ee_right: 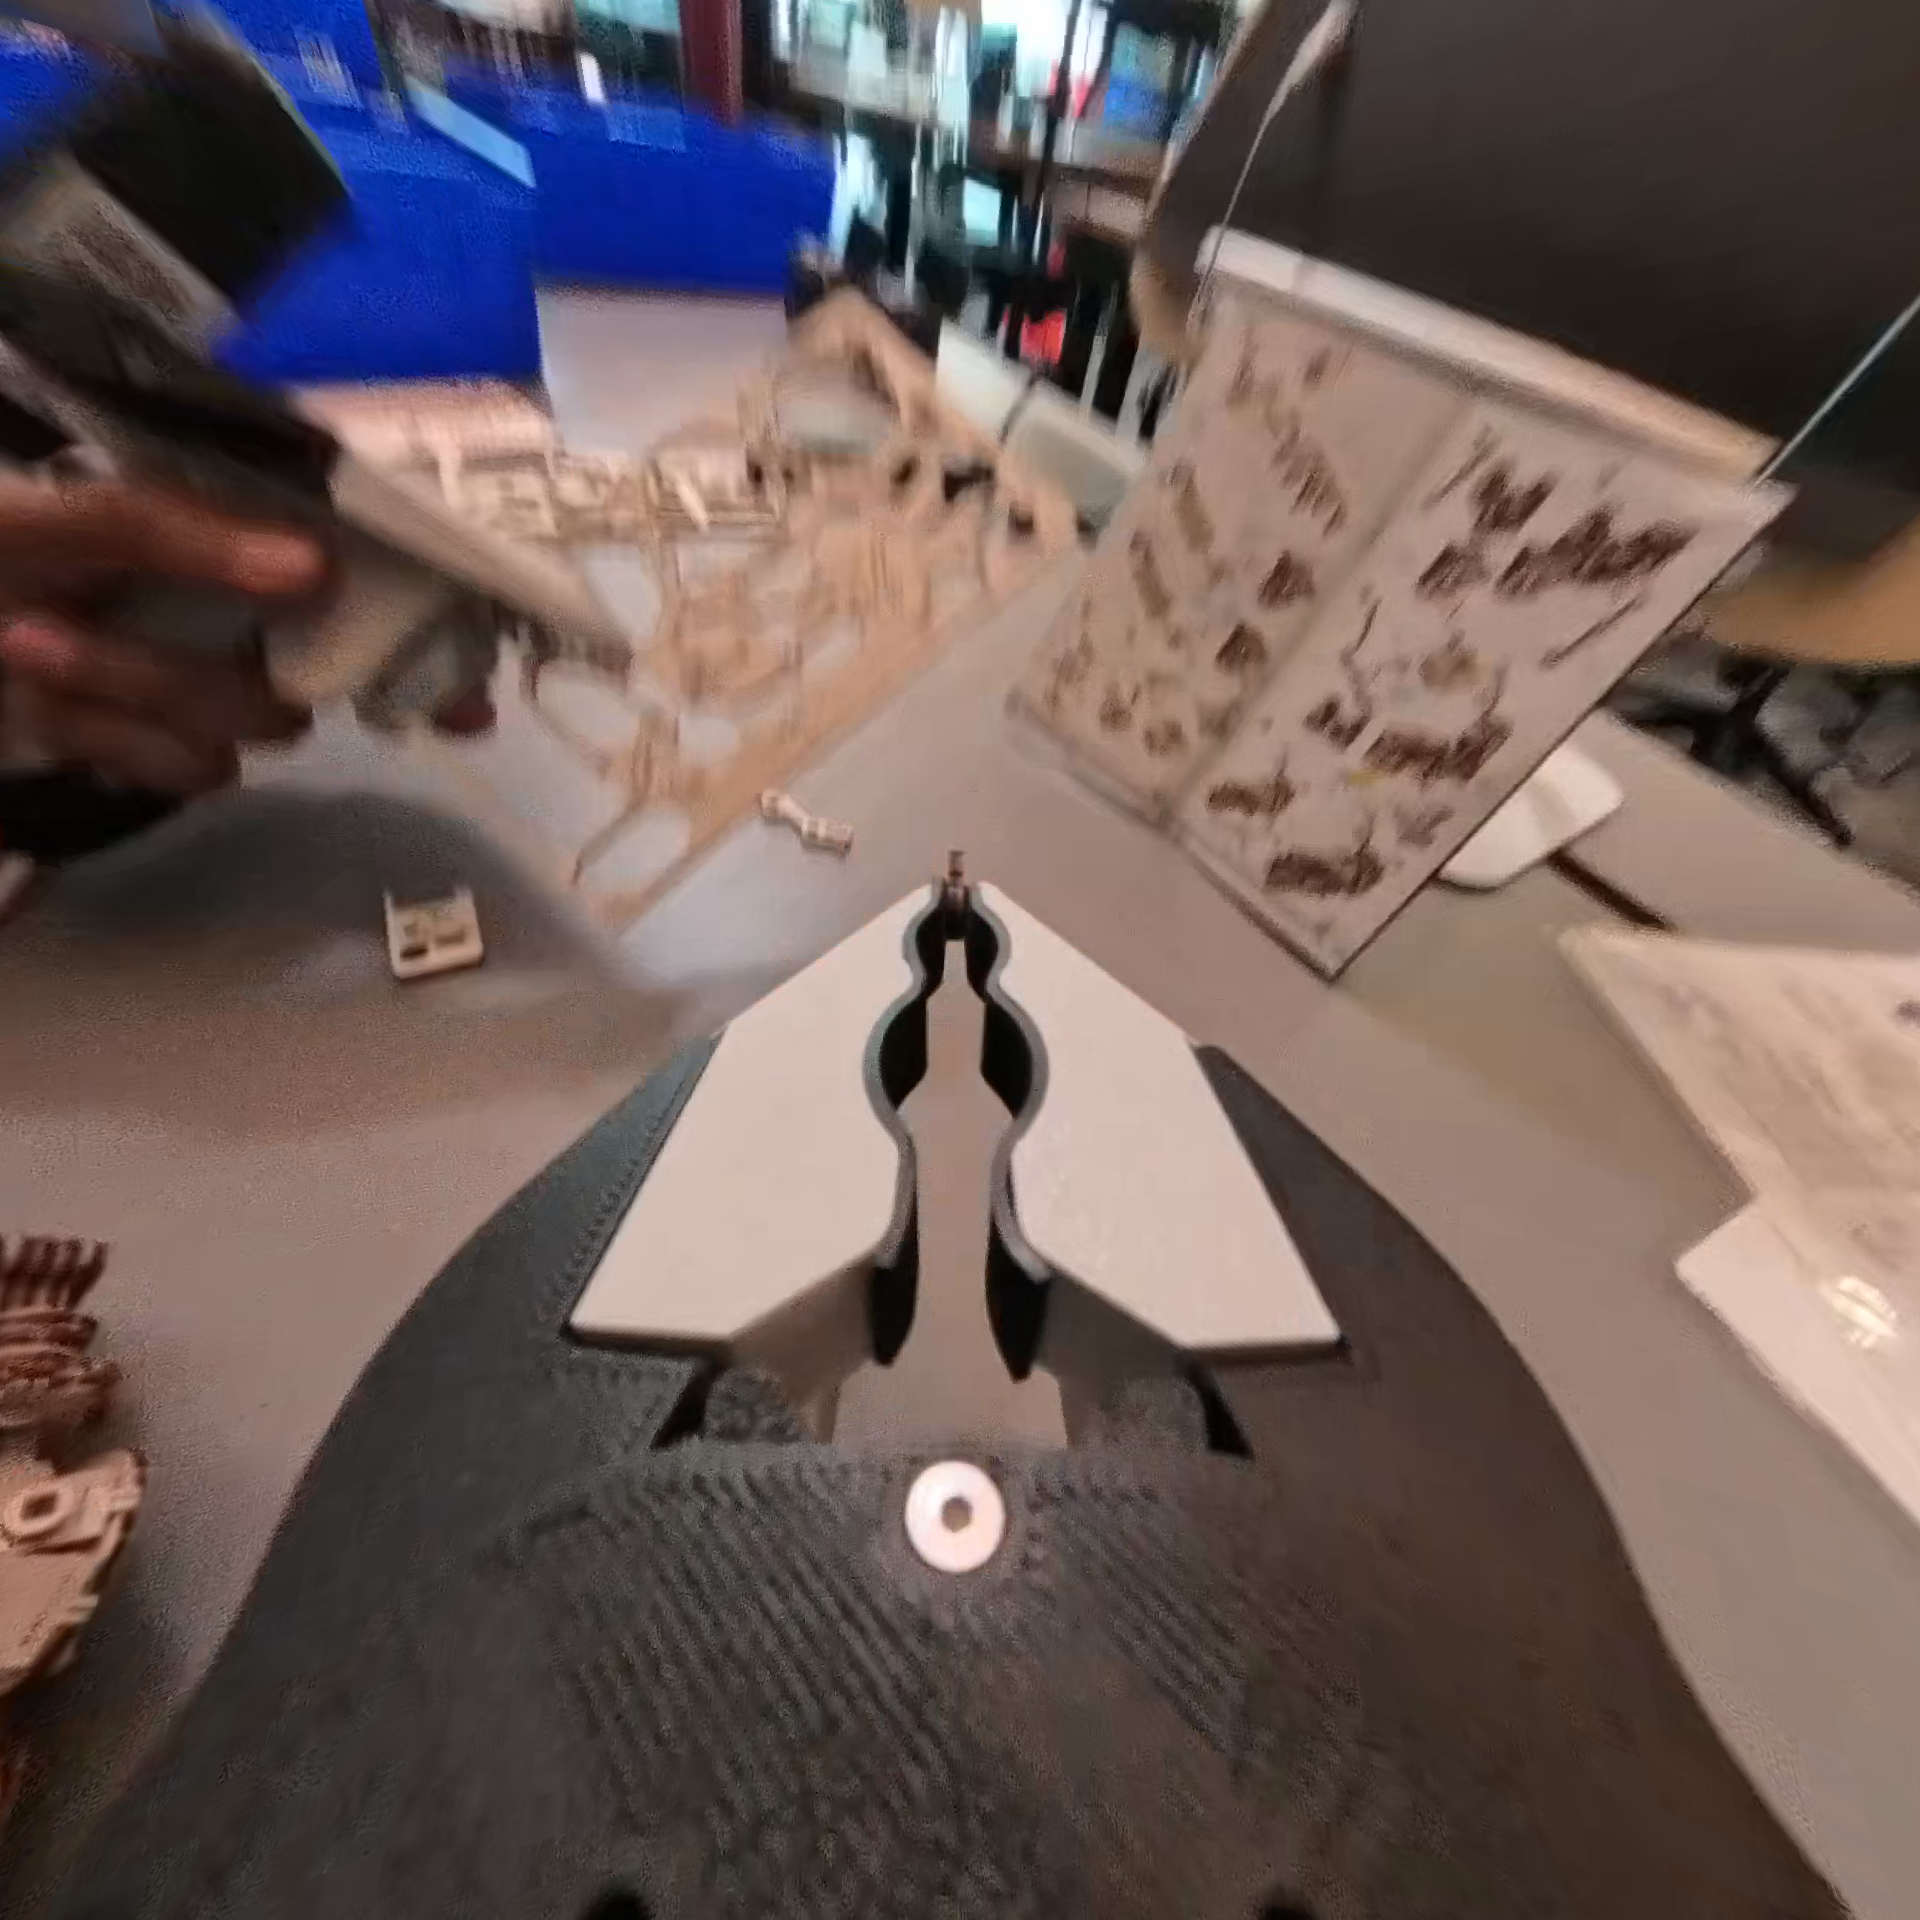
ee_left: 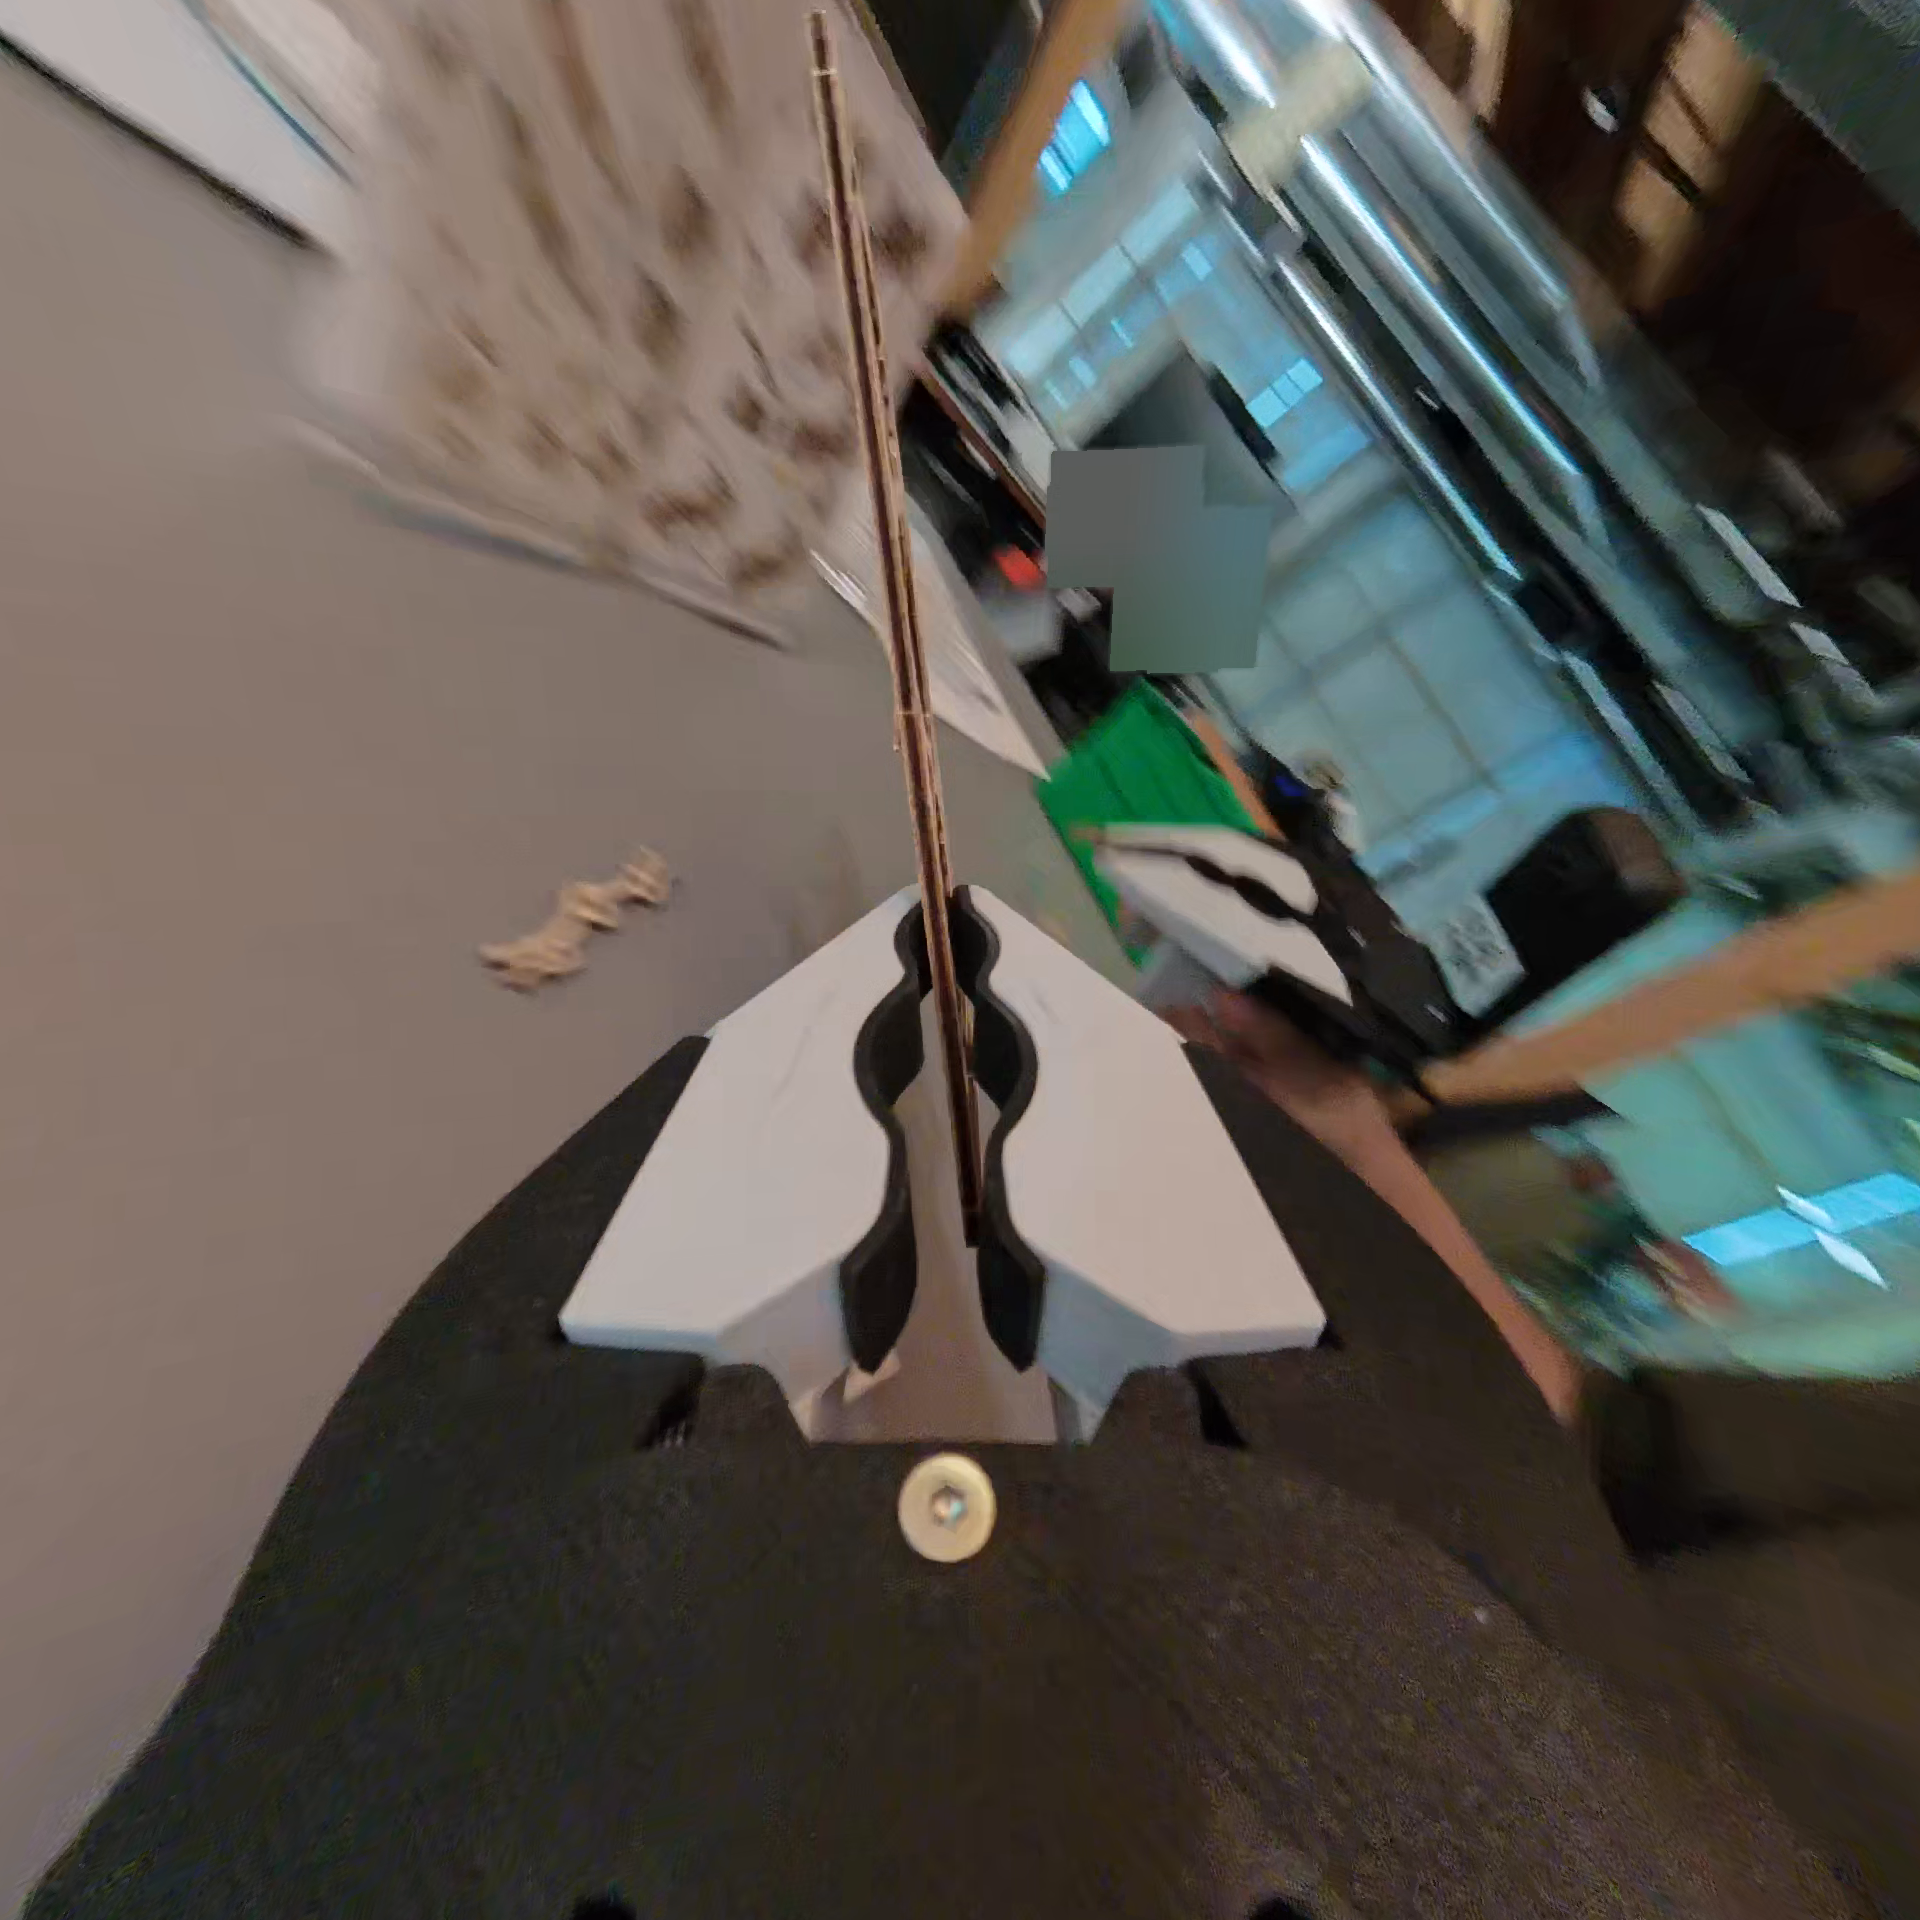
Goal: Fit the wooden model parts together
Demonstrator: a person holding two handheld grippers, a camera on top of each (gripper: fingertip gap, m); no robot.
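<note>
My left gripper point(ee_left: 940, 906) is shut on a thin wooden parts sheet point(ee_left: 883, 468), seen edge-on and rising away from the jaws. In the right wrist view that sheet point(ee_right: 790, 582) shows as a pale laser-cut frame, held over the table by the left gripper point(ee_right: 436, 561). My right gripper point(ee_right: 954, 902) is shut on a small wooden part point(ee_right: 954, 868) that pokes out of its tips. It also shows in the left wrist view point(ee_left: 1216, 914), to the right of the sheet. A small loose wooden part point(ee_right: 808, 821) point(ee_left: 577, 920) lies on the grey table.
An instruction sheet point(ee_right: 1351, 623) stands propped at the right, blurred in the left wrist view point(ee_left: 623, 343). A small pale slotted piece point(ee_right: 434, 930) lies at the left. Assembled brown wooden parts point(ee_right: 52, 1455) sit at the lower left. White paper point(ee_right: 1766, 1143) lies at the right. The tips of one gripper are about 12 cm away from the tips of the other. The right gripper is farther from the small pale slotted piece point(ee_right: 434, 930), some 15 cm, than the left, some 10 cm.
</note>
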